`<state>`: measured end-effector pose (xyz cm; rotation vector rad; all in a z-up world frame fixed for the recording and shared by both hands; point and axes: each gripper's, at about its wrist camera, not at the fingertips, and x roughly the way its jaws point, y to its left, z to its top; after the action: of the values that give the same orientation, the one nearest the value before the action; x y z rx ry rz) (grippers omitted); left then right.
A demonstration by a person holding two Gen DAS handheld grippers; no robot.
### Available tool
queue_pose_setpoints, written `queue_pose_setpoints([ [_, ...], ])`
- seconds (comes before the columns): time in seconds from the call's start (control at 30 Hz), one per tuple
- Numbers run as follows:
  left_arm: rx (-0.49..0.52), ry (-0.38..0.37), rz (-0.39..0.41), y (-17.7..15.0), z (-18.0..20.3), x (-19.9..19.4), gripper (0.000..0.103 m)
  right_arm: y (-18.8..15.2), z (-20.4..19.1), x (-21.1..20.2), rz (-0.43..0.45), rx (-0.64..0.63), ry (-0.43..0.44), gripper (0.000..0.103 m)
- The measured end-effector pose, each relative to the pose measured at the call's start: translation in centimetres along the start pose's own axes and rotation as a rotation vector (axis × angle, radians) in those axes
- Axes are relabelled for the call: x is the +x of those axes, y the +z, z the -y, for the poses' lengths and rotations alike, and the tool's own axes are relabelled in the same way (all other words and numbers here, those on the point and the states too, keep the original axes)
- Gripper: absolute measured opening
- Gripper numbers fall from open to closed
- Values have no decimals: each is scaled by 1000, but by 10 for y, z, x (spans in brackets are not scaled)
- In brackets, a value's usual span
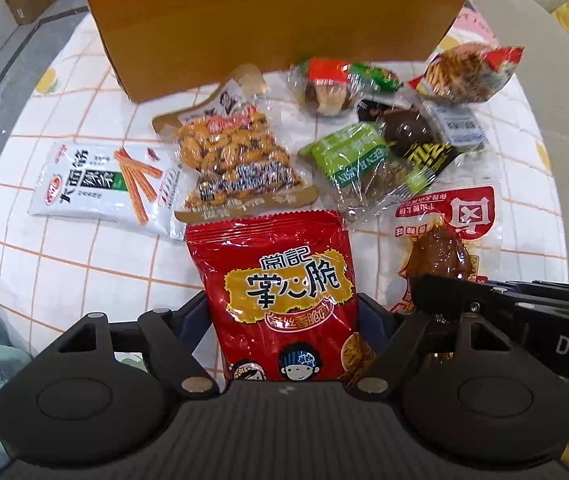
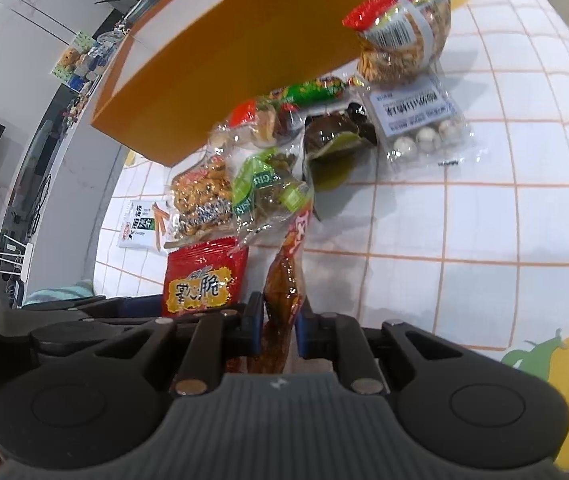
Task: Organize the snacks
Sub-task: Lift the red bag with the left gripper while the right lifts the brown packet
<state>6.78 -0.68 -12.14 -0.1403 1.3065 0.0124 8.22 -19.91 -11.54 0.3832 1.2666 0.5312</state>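
Note:
A red snack bag (image 1: 284, 280) with yellow lettering fills the gap between the fingers of my left gripper (image 1: 282, 308), which is shut on its sides at a wide spread. The same bag (image 2: 200, 284) shows at lower left in the right wrist view. My right gripper (image 2: 278, 320) is shut on a clear packet of brown braised meat (image 2: 284, 280) that stands up out of its blue pads. In the left wrist view that packet (image 1: 444, 232) lies to the right, with the right gripper (image 1: 424, 292) closed on its near end. An orange box (image 1: 276, 20) stands at the back.
Loose snacks lie in front of the box on a white cloth (image 1: 64, 260) with an orange grid: a peanut pack (image 1: 236, 160), a white spicy-strip pack (image 1: 100, 180), a green raisin pack (image 1: 360, 164), a dark egg pack (image 1: 412, 132), a red-topped crisps bag (image 1: 468, 72), and a quail-egg pack (image 2: 420, 128).

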Motion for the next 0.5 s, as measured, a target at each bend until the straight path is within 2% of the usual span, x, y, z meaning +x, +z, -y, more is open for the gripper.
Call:
queue_pose_setpoints([
  [0.2,10,-27,57,-3,-7,-31,87,2,-8,-17,56,-35,-46,12],
  [0.5,41,-71,170,0,0,-61,86,5,-27,-43,132,-101,-50,12],
])
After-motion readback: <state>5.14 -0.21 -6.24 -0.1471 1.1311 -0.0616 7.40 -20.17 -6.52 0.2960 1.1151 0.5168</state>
